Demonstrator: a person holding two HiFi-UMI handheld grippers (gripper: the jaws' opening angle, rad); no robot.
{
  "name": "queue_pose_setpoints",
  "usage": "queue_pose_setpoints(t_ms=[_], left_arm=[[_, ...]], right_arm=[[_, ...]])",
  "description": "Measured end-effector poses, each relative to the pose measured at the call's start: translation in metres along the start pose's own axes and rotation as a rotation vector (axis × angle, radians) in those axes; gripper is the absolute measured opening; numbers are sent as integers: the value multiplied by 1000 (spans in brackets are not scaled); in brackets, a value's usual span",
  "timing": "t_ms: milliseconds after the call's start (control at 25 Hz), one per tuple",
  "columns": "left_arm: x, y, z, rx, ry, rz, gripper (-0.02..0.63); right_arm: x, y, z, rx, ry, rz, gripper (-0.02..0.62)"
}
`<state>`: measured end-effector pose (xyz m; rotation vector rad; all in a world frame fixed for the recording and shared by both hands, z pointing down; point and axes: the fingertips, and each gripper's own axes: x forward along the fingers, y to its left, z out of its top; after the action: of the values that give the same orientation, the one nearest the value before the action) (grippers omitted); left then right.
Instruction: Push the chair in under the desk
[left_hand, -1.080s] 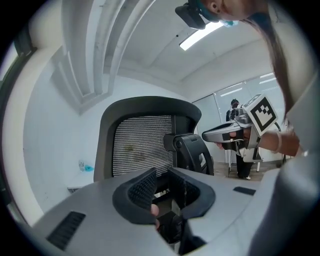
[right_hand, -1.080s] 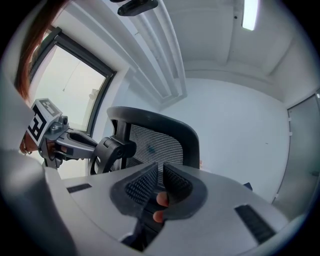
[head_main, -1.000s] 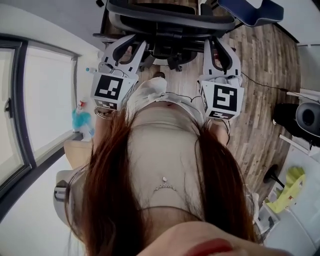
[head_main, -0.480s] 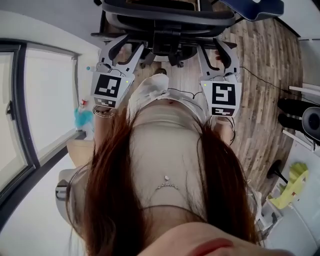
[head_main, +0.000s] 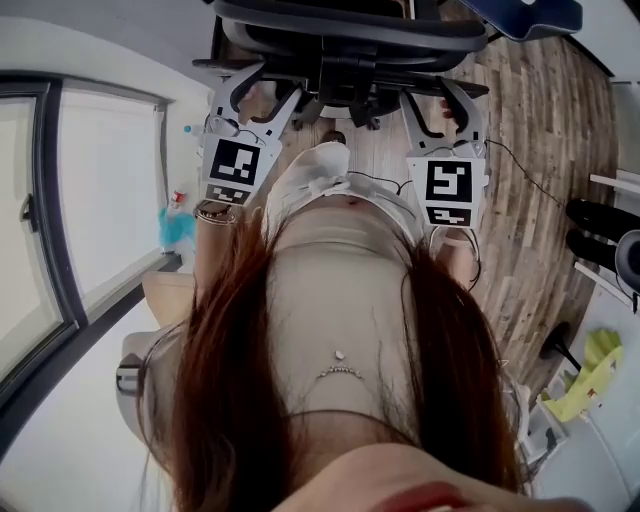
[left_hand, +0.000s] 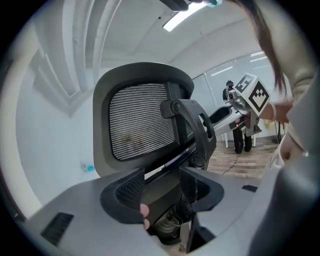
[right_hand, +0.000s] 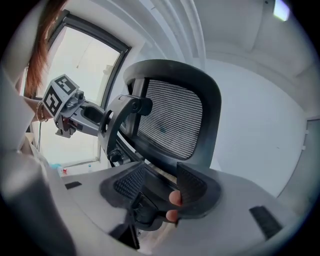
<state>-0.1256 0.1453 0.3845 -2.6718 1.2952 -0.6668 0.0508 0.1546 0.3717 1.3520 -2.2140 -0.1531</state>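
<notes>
chair (head_main: 345, 40) sits at top centre of head view, mesh backrest towards the person. left gripper (head_main: 262, 98) and right gripper (head_main: 443, 100) are just below it. both jaws are apart and have just been opening. chair's lower back frame shows through each gap, pads not pressing it.

The chair (head_main: 350, 38) stands just ahead of the left hand-held gripper (head_main: 265, 95) and right hand-held gripper (head_main: 440, 100).
</notes>
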Motion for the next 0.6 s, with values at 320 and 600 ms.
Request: queue_pose_setpoints(t_ms=[320,600], left_arm=[[0,0,0,7,0,-40,216],[0,-4,1,50,0,-81,241]], right_arm=[[8,4,-8,-9,18,34,225],[12,6,-12,-69,36,30,238]])
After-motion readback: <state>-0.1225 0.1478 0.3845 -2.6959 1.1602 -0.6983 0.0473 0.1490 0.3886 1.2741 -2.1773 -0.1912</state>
